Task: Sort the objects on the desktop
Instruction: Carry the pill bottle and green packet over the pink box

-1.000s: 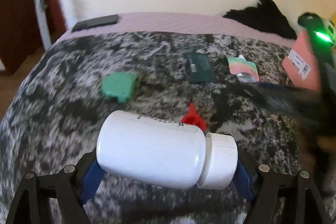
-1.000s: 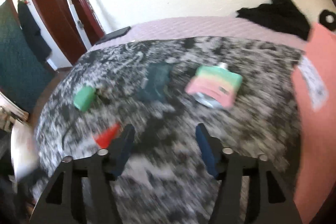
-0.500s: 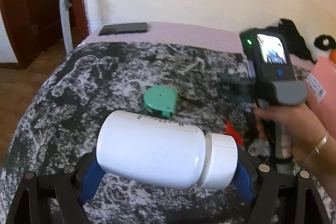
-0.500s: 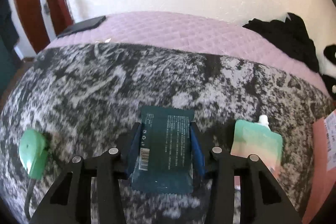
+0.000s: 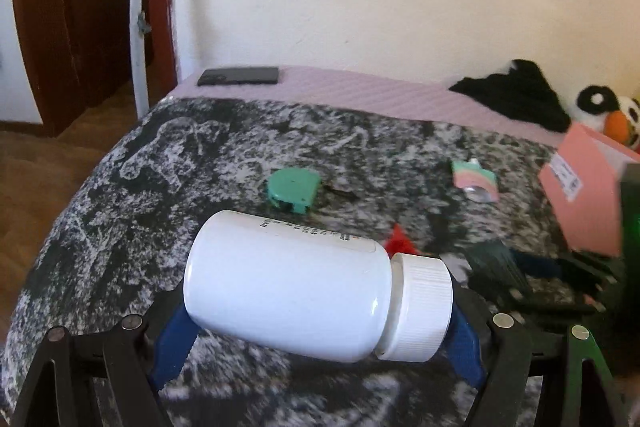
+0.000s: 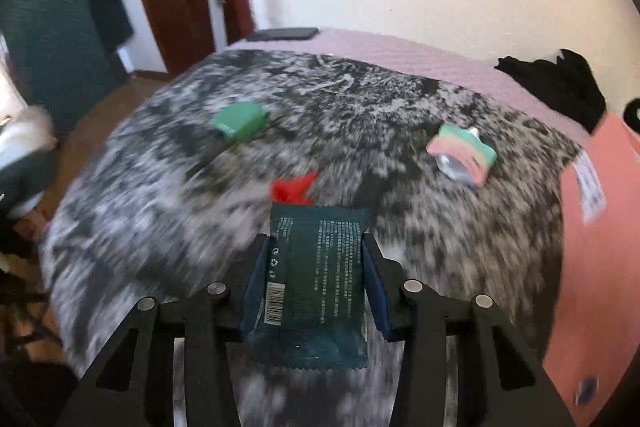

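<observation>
My left gripper (image 5: 320, 323) is shut on a white pill bottle (image 5: 288, 287), held sideways with its ribbed cap to the right, above the black-and-white blanket (image 5: 168, 163). In the right wrist view my right gripper (image 6: 314, 267) is shut on a dark green sachet (image 6: 318, 267), lifted off the blanket (image 6: 380, 95). On the blanket lie a green tape measure (image 6: 239, 119) (image 5: 293, 185), a small red piece (image 6: 294, 187) (image 5: 400, 241) and a pastel pouch (image 6: 462, 155) (image 5: 475, 179). The right gripper with the sachet shows blurred at the right of the left wrist view (image 5: 496, 267).
A pink box (image 5: 588, 187) (image 6: 592, 247) stands at the right edge of the blanket. A black phone (image 5: 239, 76) lies on the lilac cover (image 5: 360, 91) at the back, with black cloth (image 5: 516, 95) and a plush toy (image 5: 608, 111) at the back right. Wooden floor and a door lie to the left.
My right gripper closed on the green sachet on the blanket and has lifted it back toward the near side. The left gripper rose a little with the bottle still in it.
</observation>
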